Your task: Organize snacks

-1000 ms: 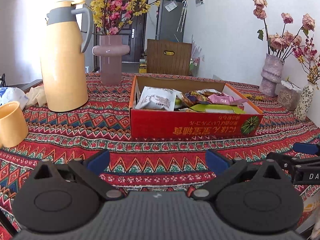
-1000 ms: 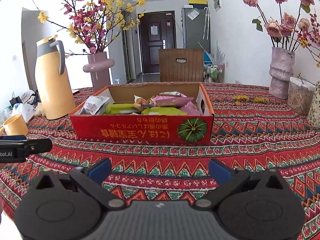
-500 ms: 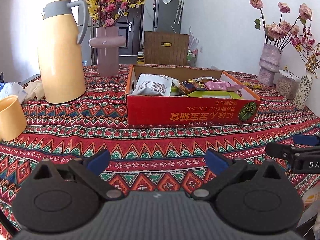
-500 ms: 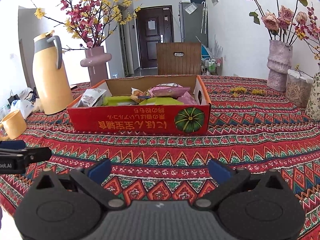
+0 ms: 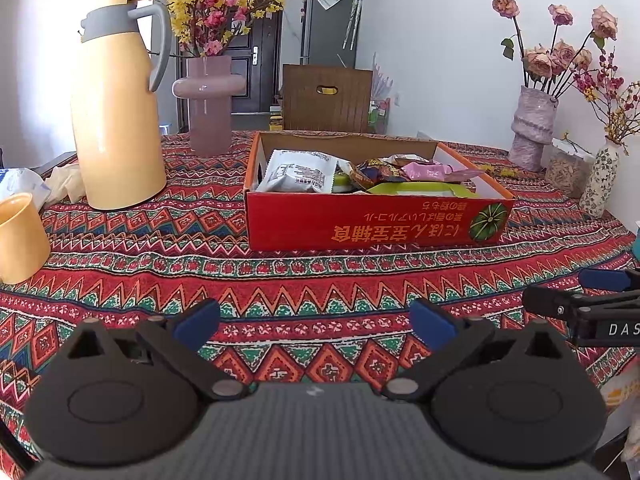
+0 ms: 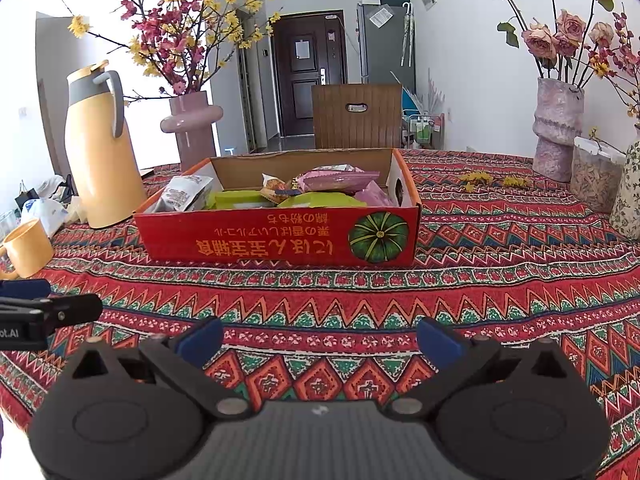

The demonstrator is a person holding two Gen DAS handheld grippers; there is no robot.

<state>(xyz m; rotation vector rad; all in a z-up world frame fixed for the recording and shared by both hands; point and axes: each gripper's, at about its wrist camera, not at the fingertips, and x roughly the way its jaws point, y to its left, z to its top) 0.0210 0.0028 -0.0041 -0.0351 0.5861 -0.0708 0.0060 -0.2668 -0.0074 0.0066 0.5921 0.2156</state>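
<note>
The snacks (image 5: 360,176) all lie in the red box (image 6: 280,238) on the table (image 6: 500,280); none show outside it. Both tongs, left (image 5: 316,322) and right (image 6: 320,338), hover agape and empty, so this fits either sorted snacks or a jumble awaiting sorting.

A red patterned tablecloth (image 5: 168,264) covers the table. On it, at the left, stands a tall yellow thermos jug (image 5: 116,120) with a grey handle, with a yellow mug (image 5: 20,236) nearer the edge. Behind the jug a pink vase (image 5: 208,100) holds yellow and pink blossom branches. By the white wall at the right stands a mottled vase of dried roses (image 6: 558,132), beside a clear lidded container (image 6: 594,178). A wooden chair back (image 6: 356,116) shows beyond the table, before a dark door (image 6: 308,72).
</note>
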